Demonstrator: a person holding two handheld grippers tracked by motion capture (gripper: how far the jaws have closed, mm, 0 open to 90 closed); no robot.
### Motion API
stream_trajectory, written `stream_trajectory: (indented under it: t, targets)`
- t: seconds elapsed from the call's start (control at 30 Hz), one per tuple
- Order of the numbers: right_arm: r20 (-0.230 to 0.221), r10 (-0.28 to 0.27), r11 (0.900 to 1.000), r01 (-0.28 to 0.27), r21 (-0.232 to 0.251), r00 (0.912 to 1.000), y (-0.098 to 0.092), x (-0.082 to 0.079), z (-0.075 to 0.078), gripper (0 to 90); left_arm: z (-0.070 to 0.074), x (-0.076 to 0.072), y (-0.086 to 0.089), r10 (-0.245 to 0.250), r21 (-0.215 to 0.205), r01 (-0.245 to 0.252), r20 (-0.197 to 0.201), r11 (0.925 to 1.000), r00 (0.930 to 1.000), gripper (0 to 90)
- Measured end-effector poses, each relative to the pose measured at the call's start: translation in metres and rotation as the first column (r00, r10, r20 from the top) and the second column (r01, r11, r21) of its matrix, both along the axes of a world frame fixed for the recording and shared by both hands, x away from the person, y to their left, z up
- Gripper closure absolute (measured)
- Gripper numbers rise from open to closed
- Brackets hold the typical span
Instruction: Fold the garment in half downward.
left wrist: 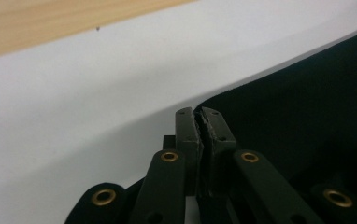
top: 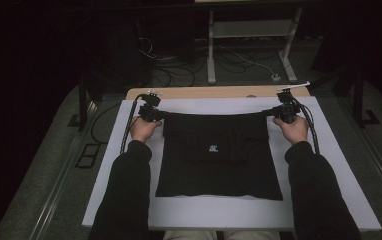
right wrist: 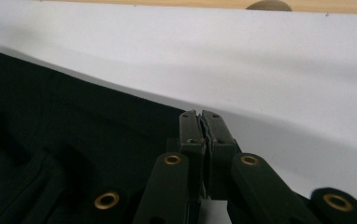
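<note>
A black T-shirt (top: 219, 155) with a small white mark on it lies on the white board (top: 229, 212). Its far edge is pulled taut between my two grippers. My left gripper (top: 151, 114) is shut on the far left corner of the shirt. In the left gripper view its jaws (left wrist: 199, 122) are pressed together on the black cloth (left wrist: 307, 116). My right gripper (top: 285, 111) is shut on the far right corner. The right gripper view shows the right gripper's tips (right wrist: 200, 122) clamped on the cloth's edge (right wrist: 74, 121), just above the board.
The white board rests on a wooden table (top: 214, 92), whose strip shows along the far edge. Cables (top: 179, 70) and a white frame's legs (top: 251, 45) stand on the dark floor behind. A black cable (top: 127, 125) trails from the left gripper.
</note>
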State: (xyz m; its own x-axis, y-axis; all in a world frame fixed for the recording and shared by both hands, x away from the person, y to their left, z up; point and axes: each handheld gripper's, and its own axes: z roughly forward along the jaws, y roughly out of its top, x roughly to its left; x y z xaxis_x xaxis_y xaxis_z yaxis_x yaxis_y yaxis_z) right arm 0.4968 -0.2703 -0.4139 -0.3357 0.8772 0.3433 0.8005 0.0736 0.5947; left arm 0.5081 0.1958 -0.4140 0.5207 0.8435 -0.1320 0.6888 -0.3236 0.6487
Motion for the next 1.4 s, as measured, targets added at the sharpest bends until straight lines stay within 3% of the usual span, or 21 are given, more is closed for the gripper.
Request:
stream_trajectory:
  t: [0.1, 0.17, 0.23, 0.37, 0.53, 0.67, 0.7, 0.8, 1.03, 1.2, 1.4]
  targets:
    - [-0.017, -0.01, 1.0, 0.01, 0.005, 0.9998, 0.001, 0.002, -0.004, 85.7, -0.005, -0.002, -0.002, 0.008, 0.025, -0.008, 0.0, 0.9997, 1.0, 81.8]
    - [-0.034, -0.009, 1.0, 0.009, 0.02, 0.9994, 0.0, 0.002, -0.007, 84.5, -0.007, -0.002, -0.003, -0.014, 0.021, 0.014, -0.018, 0.9997, 0.9997, 78.8]
    - [-0.039, -0.005, 0.999, 0.007, 0.049, 0.9992, -0.001, 0.002, -0.008, 74.0, -0.007, -0.003, -0.003, -0.021, 0.022, 0.022, -0.029, 0.9995, 0.9994, 69.4]
    - [0.001, 0.008, 0.998, -0.008, 0.066, 1.0, 0.0, -0.003, -0.005, 55.7, -0.002, -0.005, -0.003, -0.018, 0.012, 0.019, -0.042, 0.9997, 0.9989, 52.5]
    - [0.05, 0.015, 0.996, -0.019, 0.086, 0.9986, 0.003, -0.011, 0.002, 31.3, 0.009, -0.012, -0.005, -0.062, -0.086, 0.059, -0.032, 0.9946, 0.9976, 35.7]
    - [0.069, 0.034, 0.994, -0.041, 0.098, 0.997, 0.007, -0.016, 0.009, 12.3, 0.016, -0.016, -0.011, -0.097, -0.118, 0.092, -0.033, 0.9888, 0.9947, 17.8]
    - [0.079, 0.042, 0.994, -0.05, 0.099, 0.996, 0.009, -0.017, 0.011, 12.2, 0.017, -0.017, -0.011, -0.107, -0.12, 0.102, -0.036, 0.9876, 0.9936, 13.2]
    - [0.097, 0.058, 0.993, -0.068, 0.1, 0.9936, 0.013, -0.02, 0.017, 0.0, 0.018, -0.019, -0.016, -0.147, -0.172, 0.136, -0.052, 0.9757, 0.9878, 0.0]
    - [0.121, 0.098, 0.988, -0.111, 0.112, 0.9879, 0.023, -0.029, 0.026, 0.0, 0.021, -0.029, -0.033, -0.195, -0.185, 0.189, -0.017, 0.9645, 0.9806, 0.0]
    - [0.13, 0.146, 0.981, -0.16, 0.113, 0.9808, 0.032, -0.036, 0.028, 0.0, 0.02, -0.033, -0.041, -0.223, -0.181, 0.216, -0.016, 0.9594, 0.9747, 0.0]
    - [0.134, 0.17, 0.976, -0.185, 0.11, 0.9762, 0.036, -0.043, 0.026, 0.0, 0.017, -0.033, -0.045, -0.264, -0.223, 0.249, -0.043, 0.9425, 0.9634, 0.0]
